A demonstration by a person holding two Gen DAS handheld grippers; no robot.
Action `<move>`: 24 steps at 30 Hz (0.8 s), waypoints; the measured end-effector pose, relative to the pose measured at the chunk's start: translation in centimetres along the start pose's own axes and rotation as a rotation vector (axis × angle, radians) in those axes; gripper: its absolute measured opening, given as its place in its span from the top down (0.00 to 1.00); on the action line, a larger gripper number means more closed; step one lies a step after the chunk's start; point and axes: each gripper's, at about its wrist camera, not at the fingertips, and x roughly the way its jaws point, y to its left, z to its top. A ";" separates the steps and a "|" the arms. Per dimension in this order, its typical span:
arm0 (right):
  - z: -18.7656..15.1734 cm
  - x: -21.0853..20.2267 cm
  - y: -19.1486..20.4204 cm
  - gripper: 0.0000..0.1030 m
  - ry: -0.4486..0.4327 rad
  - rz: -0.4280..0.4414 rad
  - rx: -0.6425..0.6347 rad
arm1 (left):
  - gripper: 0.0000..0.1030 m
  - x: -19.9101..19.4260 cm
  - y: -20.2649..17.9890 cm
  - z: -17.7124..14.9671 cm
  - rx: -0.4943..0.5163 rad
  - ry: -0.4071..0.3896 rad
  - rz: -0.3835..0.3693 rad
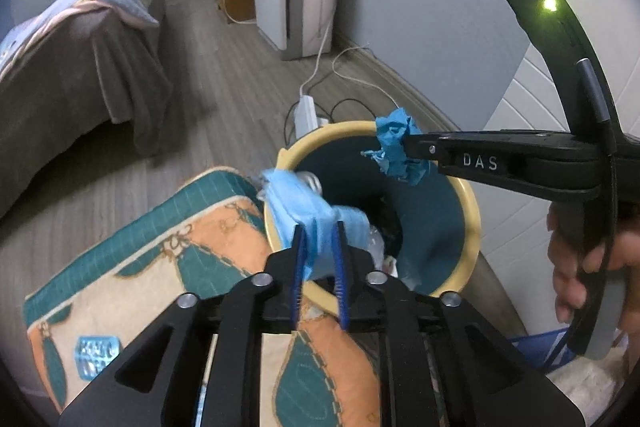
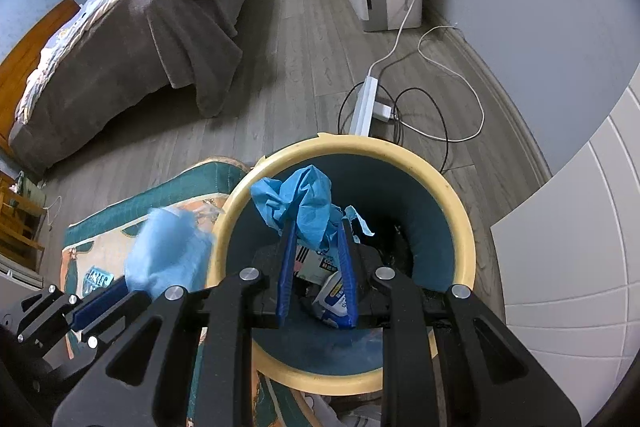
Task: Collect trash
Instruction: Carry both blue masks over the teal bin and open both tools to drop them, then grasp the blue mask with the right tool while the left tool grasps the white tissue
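Your left claw (image 1: 319, 227) is clenched on a pale blue crumpled wad of tissue (image 1: 298, 205), hanging over the near-left rim of the round bin with cream rim and teal inside (image 1: 474, 223). Your right claw (image 2: 319, 227) grips a darker blue crumpled sheet of paper (image 2: 304, 197), held above the bin's mouth. Both pads press the paper. Packaging scraps lie at the bin bottom. The bin stands on the grey wood-plank floor (image 2: 280, 99), touching a teal-and-orange patterned cushion (image 1: 160, 267).
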 end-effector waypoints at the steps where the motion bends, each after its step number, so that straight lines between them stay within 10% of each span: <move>1: 0.0 0.0 0.0 0.77 0.000 -0.010 0.000 | 0.70 0.0 0.1 -0.1 -0.004 -0.003 -0.001; 10: 0.1 -0.2 0.6 0.19 -0.031 -0.038 -0.025 | 0.09 -1.0 2.0 -1.2 -0.082 -0.033 0.070; 24: -1.7 -1.0 8.5 0.06 -0.047 -0.012 -0.240 | 0.06 -6.7 11.7 -8.2 -0.328 -0.001 0.300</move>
